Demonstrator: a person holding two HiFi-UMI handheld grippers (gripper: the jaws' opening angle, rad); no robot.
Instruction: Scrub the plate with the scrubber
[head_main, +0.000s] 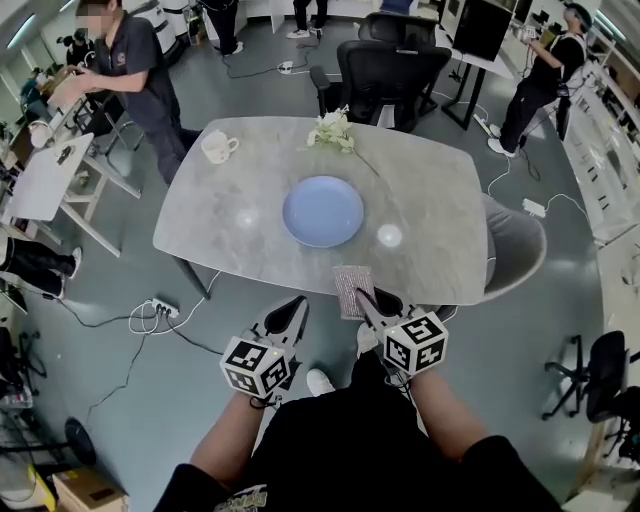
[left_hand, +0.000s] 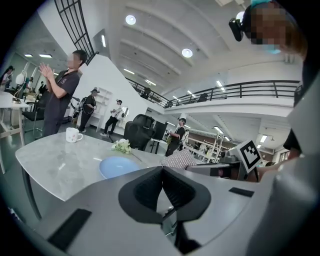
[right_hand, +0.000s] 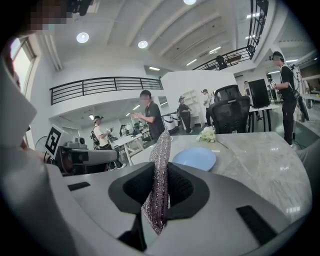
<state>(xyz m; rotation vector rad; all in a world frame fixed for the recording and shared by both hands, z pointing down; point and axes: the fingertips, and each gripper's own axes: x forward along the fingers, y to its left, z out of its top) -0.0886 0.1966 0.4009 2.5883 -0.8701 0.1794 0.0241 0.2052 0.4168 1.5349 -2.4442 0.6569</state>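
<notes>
Clamping the scrubber (right_hand: 160, 165) by its near end, your right gripper (right_hand: 160, 187) has both jaws pressed on the glittery pad. The pad's long axis runs forward along the jaws, and its free end points toward the blue plate (head_main: 323, 211). Your left gripper (left_hand: 162, 192) is closed on nothing, just beside it. The plate lies flat at the middle of the table (head_main: 440, 190), with a mug (head_main: 217, 147) and white flowers (head_main: 332, 130) beyond.

Left tool (head_main: 298, 306) closed and empty, right tool (head_main: 362, 296) pinching the scrubber (head_main: 352, 285)
</notes>
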